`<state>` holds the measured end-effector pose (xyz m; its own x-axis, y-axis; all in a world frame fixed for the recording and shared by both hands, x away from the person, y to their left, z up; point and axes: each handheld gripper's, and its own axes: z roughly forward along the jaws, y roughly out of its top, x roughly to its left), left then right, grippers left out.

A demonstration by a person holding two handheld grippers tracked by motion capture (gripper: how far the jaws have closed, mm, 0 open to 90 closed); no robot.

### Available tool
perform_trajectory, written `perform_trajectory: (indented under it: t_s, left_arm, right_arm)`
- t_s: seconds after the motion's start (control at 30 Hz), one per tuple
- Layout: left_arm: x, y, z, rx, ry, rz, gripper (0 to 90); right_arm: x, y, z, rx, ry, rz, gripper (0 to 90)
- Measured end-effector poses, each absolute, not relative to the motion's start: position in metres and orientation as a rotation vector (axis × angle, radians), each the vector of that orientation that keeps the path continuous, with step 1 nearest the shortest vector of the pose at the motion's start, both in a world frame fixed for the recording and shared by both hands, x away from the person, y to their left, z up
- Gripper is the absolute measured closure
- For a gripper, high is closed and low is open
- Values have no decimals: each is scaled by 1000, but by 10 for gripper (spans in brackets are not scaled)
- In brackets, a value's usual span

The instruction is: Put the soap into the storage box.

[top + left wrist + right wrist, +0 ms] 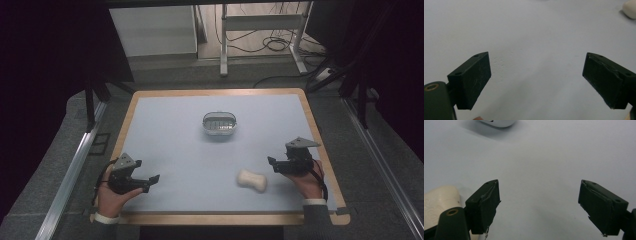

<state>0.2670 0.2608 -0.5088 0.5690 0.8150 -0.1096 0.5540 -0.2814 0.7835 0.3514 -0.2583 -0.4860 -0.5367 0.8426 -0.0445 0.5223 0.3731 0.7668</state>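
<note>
Progress looked close to nil: nothing had been lifted, and both of your hands rested at the near edge of the pale blue worktop [170,140]. The cream, bone-shaped soap-like bar [251,180] lay flat on the worktop, just beside your right gripper [272,162] and well apart from the small oval metal dish with a slatted insert [219,124], which stood farther back near the middle.

Your right gripper's fingers [485,207] stood wide apart with nothing between them; in the right gripper view the bar's rounded end [440,202] sat just outside the near finger, not between the 2. Your left gripper [152,179] pointed toward the centre of the worktop, its fingers [472,80] spread just as wide and gripping nothing, with the bar [630,8] showing far off at the top corner of the left gripper view.

By my reading, the whole job was still ahead: you had yet to bring the right fingers around the bar, close on it, and carry it, most likely to the metal dish. The dish appeared empty, though its inside was too small to tell for certain.
</note>
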Motion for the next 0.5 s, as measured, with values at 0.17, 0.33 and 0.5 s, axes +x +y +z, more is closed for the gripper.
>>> perform_trajectory:
  t_s: [0.17,0.33,0.5]
  left_arm:
    - [267,260,-509,1978,1091,395,87]
    - [268,261,-510,1981,1088,388,87]
    - [268,261,-509,1973,1089,388,86]
  right_arm:
    - [348,-255,-481,1173,2231,991,171]
    - [346,-252,-472,1139,2283,962,172]
    - [349,-250,-467,1111,2333,940,175]
